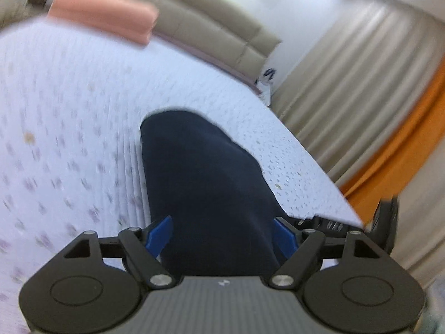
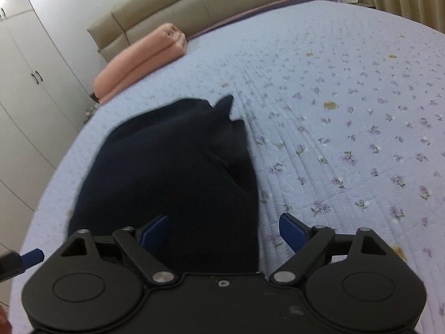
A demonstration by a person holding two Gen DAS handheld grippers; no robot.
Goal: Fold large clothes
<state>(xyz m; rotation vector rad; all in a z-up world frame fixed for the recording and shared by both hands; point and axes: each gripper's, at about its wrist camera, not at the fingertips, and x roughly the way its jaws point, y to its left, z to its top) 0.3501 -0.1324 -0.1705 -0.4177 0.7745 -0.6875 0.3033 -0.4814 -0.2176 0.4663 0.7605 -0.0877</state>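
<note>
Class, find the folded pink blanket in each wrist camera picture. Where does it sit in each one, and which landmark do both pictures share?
Left wrist view: the pink blanket sits at the upper left, blurred, at the bed's far edge.
Right wrist view: the pink blanket lies upper left of centre, beyond the dark garment.
Shared landmark: the beige padded headboard just behind the blanket.

From my left wrist feed the quilted bedspread (image 1: 69,111) is smeared by motion blur, its print unreadable at centre left. The dark garment (image 1: 205,194) covers the inner faces of the left gripper (image 1: 222,231), so I cannot tell whether it grips. On the right wrist feed the garment's near edge runs behind the right gripper (image 2: 224,232) body. At lower left, the frame edge cuts off a blue-tipped object (image 2: 32,256).
</note>
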